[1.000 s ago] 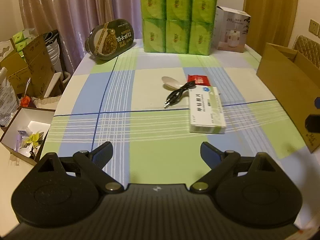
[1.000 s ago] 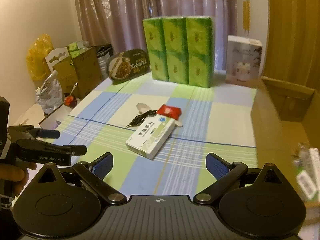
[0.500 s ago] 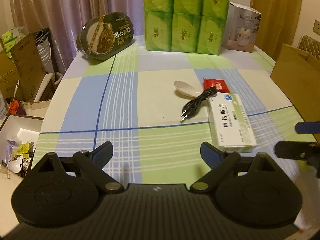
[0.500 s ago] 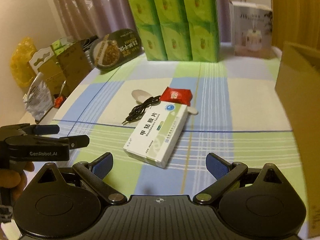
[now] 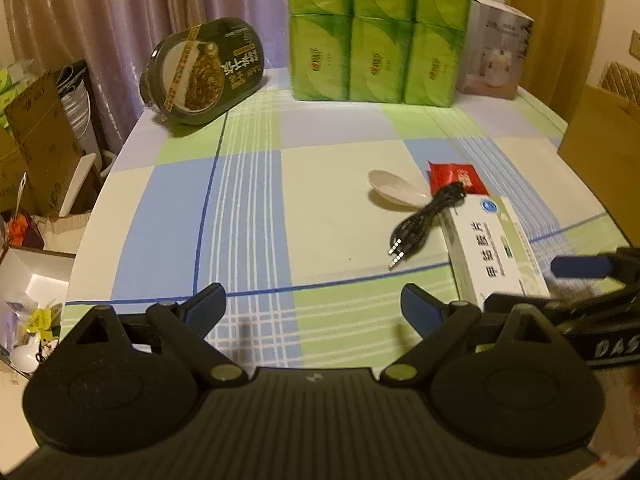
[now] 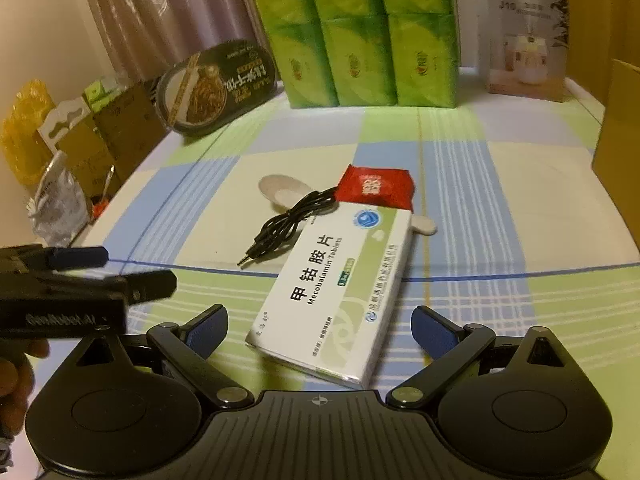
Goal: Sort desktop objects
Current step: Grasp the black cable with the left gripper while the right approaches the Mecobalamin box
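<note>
The medicine box [image 5: 494, 250] is seen in the left wrist view on the right part of the checked surface [image 5: 328, 216], much nearer to the camera than one second ago. The black cable [image 5: 424, 222] lies partly against its far corner, and the white spoon [image 5: 394, 188] and the red packet [image 5: 456, 178] lie just behind it. The left tool [image 5: 312, 308] is spread wide and nothing is held in it; it is placed over bare cloth, left of the box. The right tool [image 5: 580, 280] is now seen at the right edge, close to the box.

In the right wrist view, the medicine box [image 6: 340, 300] has become large and its near end is found between the two blue fingers [image 6: 434, 330]. The right tool [image 6: 318, 326] is released and no contact is seen yet. It is judged that the approach is almost finished and the box will be grasped first, perhaps for the cardboard box [image 6: 622, 152] on the right. The cable may be dragged along.
</note>
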Demonstrator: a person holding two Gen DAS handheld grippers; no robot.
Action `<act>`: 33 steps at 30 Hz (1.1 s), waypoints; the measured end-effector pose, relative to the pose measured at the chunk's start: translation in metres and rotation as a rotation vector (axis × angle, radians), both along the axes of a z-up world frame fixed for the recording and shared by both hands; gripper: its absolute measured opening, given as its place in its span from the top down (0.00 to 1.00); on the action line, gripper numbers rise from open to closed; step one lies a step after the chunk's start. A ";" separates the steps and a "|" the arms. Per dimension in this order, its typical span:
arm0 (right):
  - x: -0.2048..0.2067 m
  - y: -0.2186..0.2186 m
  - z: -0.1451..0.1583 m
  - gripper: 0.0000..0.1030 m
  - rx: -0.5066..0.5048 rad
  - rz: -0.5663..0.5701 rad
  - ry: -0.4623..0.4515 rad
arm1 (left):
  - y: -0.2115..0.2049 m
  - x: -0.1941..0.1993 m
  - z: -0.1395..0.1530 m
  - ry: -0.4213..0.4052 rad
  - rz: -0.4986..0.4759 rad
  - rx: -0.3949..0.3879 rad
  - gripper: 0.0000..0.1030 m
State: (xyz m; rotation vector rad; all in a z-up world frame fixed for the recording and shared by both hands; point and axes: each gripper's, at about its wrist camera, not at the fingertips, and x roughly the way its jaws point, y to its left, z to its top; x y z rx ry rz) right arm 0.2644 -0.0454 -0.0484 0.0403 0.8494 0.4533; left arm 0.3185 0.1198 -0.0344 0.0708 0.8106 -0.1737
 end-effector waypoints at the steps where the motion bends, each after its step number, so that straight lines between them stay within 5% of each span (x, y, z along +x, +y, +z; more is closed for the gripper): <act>1: 0.001 0.003 -0.002 0.06 -0.013 0.002 -0.003 | 0.003 0.002 0.000 0.001 0.010 -0.010 0.11; 17: 0.012 -0.005 -0.010 0.30 -0.071 0.025 -0.029 | -0.008 0.013 -0.006 -0.033 -0.036 -0.007 0.11; 23: 0.015 -0.032 -0.006 0.31 -0.090 -0.006 -0.043 | -0.032 0.022 -0.013 -0.051 -0.110 0.004 0.12; 33: 0.015 -0.076 -0.003 0.31 -0.106 -0.036 -0.043 | -0.075 0.046 -0.023 -0.093 -0.229 0.031 0.32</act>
